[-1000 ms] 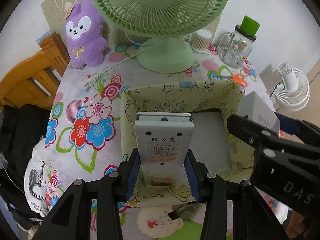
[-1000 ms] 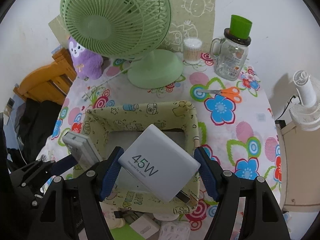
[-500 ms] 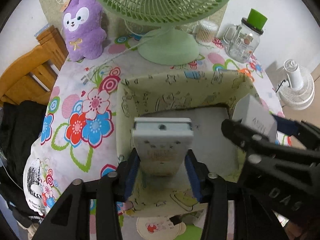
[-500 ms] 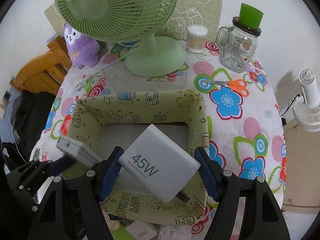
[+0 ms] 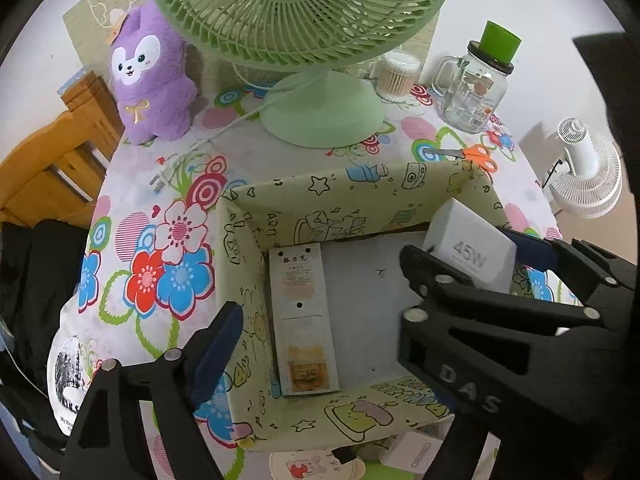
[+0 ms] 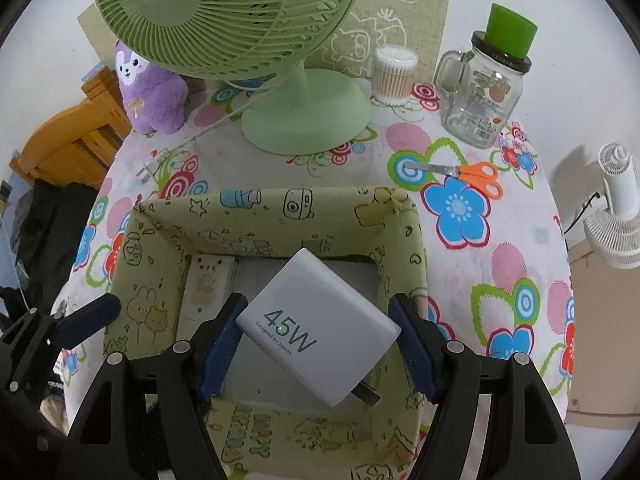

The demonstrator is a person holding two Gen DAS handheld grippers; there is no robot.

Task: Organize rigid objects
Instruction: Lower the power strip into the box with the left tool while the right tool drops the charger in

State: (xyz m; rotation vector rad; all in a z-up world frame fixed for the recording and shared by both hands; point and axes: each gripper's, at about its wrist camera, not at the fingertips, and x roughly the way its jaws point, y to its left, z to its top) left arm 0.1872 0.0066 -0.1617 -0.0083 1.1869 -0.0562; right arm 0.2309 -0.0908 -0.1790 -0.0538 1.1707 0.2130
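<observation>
A green cartoon-print fabric box [image 5: 352, 188] [image 6: 272, 204] sits on the flowered table. A white flat device with a label [image 5: 302, 316] lies inside it along the left wall; it also shows in the right wrist view [image 6: 206, 288]. My left gripper [image 5: 320, 344] is open and empty above the box's near left; only its left finger [image 5: 216, 344] shows, the right one is hidden behind the right gripper. My right gripper [image 6: 318, 344] is shut on a white 45W charger [image 6: 316, 324] [image 5: 470, 250] and holds it over the box's inside.
A green desk fan [image 6: 288, 92] stands behind the box, its cord and plug [image 6: 146, 170] to the left. A purple plush [image 5: 150, 80], cotton swab jar [image 6: 394, 74], glass mug jar [image 6: 486, 92] and orange scissors [image 6: 472, 172] lie around. Small white items [image 5: 412, 448] sit near the table's front edge.
My left gripper opened and let go of the white device, which now lies flat in the box. My right gripper moved forward over the box with the charger.
</observation>
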